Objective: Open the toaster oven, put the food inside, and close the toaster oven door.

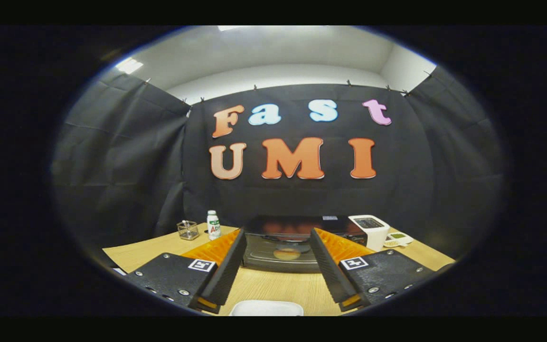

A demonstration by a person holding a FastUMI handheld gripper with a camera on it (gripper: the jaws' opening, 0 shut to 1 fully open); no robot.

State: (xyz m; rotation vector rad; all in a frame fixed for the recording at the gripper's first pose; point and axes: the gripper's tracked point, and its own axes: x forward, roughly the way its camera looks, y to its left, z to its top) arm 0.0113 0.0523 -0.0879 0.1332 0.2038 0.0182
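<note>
Gripper view: I am looking forward along the two fingers over a wooden table (159,251), with the toaster oven (297,242) straight ahead at the far side.
Gripper: my gripper (277,266) is spread wide and holds nothing; bare table shows between the fingers.
Toaster oven: dark box, squarely beyond the fingers, its glass front facing me. I judge the door closed, since the front stands upright and I see no flap lowered toward me.
Food: a pale round shape (287,254) shows low behind or on the glass; I cannot tell whether it is food inside or a reflection.
Near dish: a white rim (266,308) sits on the table at the near end, between the fingers and below them. It may carry the food, but its contents are hidden.
Other things: a white bottle (213,224) and a small glass cup (188,230) stand far left; a white box (371,230) stands just right of the oven, with a small white device (398,239) beside it.
Progress: I judge the task at its start. Opening, loading and closing all seem left to do.
</note>
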